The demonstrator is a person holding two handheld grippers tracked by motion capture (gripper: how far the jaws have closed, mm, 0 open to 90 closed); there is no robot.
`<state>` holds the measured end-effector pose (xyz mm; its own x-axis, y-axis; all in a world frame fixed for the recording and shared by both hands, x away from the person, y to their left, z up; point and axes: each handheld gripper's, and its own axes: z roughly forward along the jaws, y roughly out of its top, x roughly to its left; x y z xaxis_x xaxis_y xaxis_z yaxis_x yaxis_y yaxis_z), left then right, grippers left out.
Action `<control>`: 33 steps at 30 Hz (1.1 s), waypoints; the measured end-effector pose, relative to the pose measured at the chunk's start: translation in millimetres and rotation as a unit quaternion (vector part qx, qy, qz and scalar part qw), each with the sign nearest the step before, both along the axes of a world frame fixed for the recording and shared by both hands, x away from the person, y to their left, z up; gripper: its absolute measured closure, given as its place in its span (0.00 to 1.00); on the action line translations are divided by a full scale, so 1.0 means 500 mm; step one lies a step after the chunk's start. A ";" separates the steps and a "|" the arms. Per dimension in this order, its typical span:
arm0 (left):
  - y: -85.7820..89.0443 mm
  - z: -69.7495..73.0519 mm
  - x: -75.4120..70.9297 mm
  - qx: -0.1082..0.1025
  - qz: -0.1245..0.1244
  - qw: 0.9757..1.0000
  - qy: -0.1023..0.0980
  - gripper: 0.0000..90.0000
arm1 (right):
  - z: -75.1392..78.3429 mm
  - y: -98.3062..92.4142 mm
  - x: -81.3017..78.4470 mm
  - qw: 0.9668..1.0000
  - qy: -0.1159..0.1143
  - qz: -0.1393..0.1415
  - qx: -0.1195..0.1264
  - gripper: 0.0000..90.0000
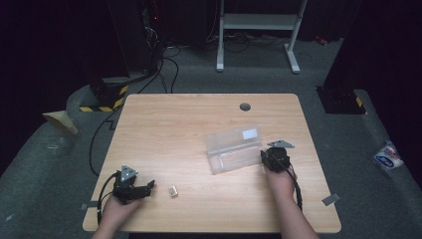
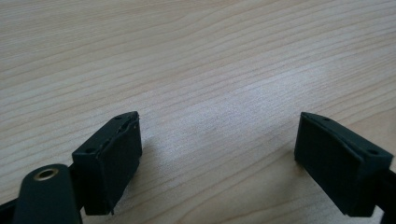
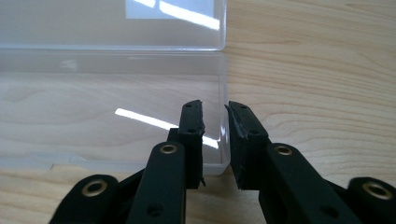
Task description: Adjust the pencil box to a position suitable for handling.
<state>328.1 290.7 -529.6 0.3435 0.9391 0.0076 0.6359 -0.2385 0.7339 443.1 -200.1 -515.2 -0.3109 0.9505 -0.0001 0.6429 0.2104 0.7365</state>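
Two black jaws of the right gripper (image 3: pixel 215 114) stand narrow, straddling the end wall of the open clear plastic box (image 3: pixel 112 102) — pads not visibly pressing it. Left gripper (image 2: pixel 217 140) — jaws wide over bare wooden table (image 2: pixel 196 56), near the small pale block (image 1: pixel 173 191).

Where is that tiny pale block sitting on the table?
In the high view, the small block lies near the table's front edge, just right of the left gripper, well left of the clear box.
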 end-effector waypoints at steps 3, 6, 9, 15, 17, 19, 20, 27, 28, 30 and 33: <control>0.000 0.000 0.000 0.000 0.000 1.000 0.000 0.17 | -0.001 0.010 -0.012 1.000 -0.001 0.012 0.006 0.86; 0.000 0.000 0.000 0.000 0.000 1.000 0.000 0.17 | 0.000 0.026 -0.024 1.000 -0.002 0.024 0.010 0.86; 0.000 0.000 0.000 0.000 0.000 1.000 0.000 0.17 | 0.002 0.043 -0.040 0.999 -0.009 0.036 0.019 0.86; 0.000 0.000 0.000 -0.001 0.000 1.000 0.000 0.17 | -0.002 0.069 -0.053 0.999 -0.009 0.045 0.014 0.86; 0.000 0.000 0.000 -0.001 0.000 1.000 0.000 0.17 | -0.003 0.073 -0.054 0.999 -0.011 0.046 0.013 0.87; 0.000 0.000 0.000 -0.001 0.000 1.000 0.000 0.17 | -0.003 0.076 -0.054 0.999 -0.010 0.047 0.014 0.87; 0.000 0.000 0.000 -0.001 0.000 1.000 0.000 0.17 | -0.003 0.078 -0.053 0.999 -0.011 0.049 0.013 0.87; 0.000 0.000 0.000 -0.001 0.000 1.000 0.000 0.17 | -0.003 0.092 -0.057 0.998 -0.010 0.060 0.010 0.88; 0.000 0.000 0.000 -0.001 0.000 1.000 0.000 0.17 | -0.003 0.094 -0.057 0.998 -0.011 0.062 0.009 0.88; 0.000 0.000 0.000 -0.001 0.000 1.000 0.000 0.17 | -0.004 0.098 -0.059 0.998 -0.011 0.063 0.010 0.88; 0.000 0.000 0.000 -0.001 0.000 1.000 0.000 0.17 | -0.004 0.101 -0.060 0.998 -0.011 0.065 0.009 0.88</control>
